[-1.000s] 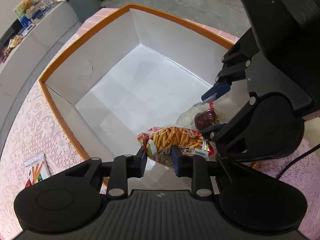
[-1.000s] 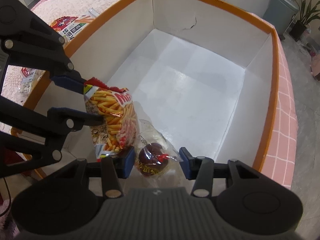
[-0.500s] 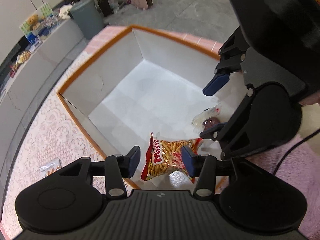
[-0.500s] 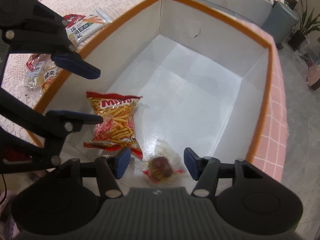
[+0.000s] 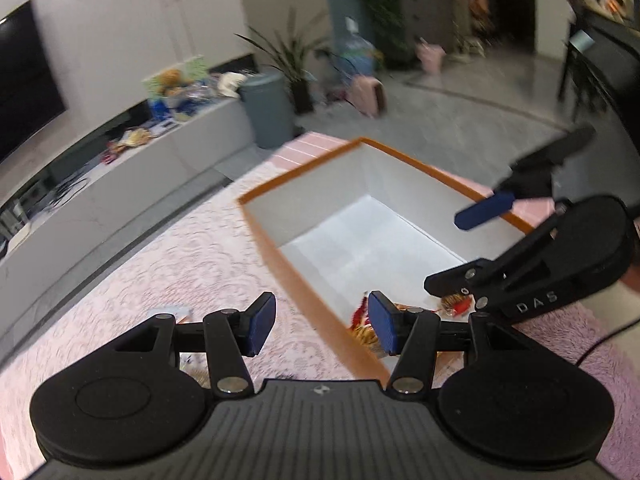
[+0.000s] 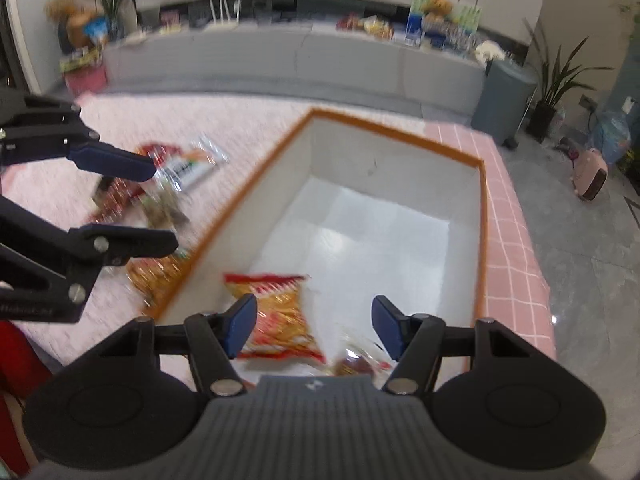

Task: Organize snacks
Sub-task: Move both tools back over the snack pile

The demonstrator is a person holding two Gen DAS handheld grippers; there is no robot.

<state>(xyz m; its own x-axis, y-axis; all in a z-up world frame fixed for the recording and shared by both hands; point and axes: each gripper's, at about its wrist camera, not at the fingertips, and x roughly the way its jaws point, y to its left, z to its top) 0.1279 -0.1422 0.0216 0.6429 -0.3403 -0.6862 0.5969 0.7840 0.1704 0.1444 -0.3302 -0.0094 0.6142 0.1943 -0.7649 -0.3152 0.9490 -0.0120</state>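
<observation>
Both sets of jaws are opening, nothing gripped — left gripper [image 5: 322,328] and right gripper [image 6: 314,330] above the box [image 6: 482,240], where the chip bag [image 6: 280,320] and what looks like a wrapped sweet [image 6: 356,364] lie.

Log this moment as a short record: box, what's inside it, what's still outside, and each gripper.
box: white inside, orange rim, on a pink lace cloth
inside: fries-print snack bag; clear packet with a dark red snack
outside: several snack packets on the cloth, left of the box in the right wrist view
left gripper: jaws opening, nothing between fingers
right gripper: jaws opening, nothing gripped
</observation>
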